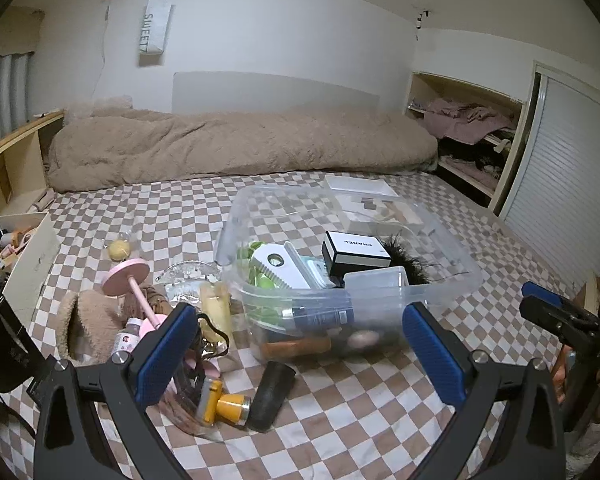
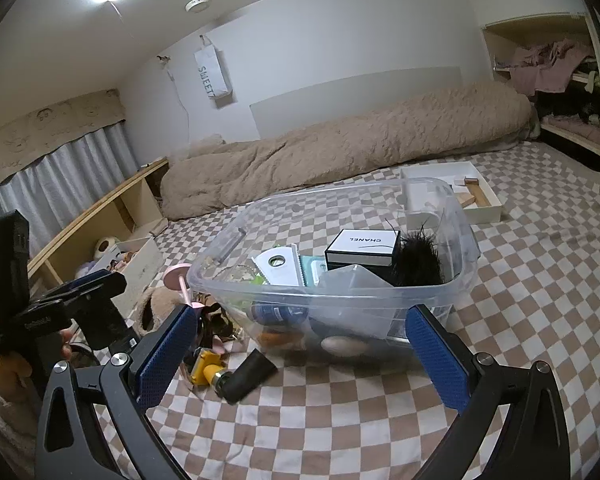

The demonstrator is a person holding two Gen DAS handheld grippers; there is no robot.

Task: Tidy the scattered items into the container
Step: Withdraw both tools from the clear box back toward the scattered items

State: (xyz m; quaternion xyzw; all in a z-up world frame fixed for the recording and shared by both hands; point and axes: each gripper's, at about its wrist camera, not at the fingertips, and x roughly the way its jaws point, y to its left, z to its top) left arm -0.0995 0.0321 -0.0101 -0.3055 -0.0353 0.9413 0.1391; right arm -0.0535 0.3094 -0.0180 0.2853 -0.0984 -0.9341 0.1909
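Both claws are spread wide and empty: my left gripper (image 1: 296, 344) and right gripper (image 2: 300, 346) hover just short of the clear container (image 1: 452, 284), nothing between the pads. I read this as the gap between picks. Plenty sits in the tub already, the white and black box (image 1: 356, 254) among it. Still loose on the checked bedspread (image 1: 360, 408), from my left camera: the black cylinder (image 1: 270, 396) at 6 o'clock of the tub, the yellow gadget (image 1: 224, 400) touching it, then a heap at 8 o'clock with the pink stand (image 1: 130, 280). Next, I'd say, drop onto that cylinder, jaws either side, close, lift over the rim.
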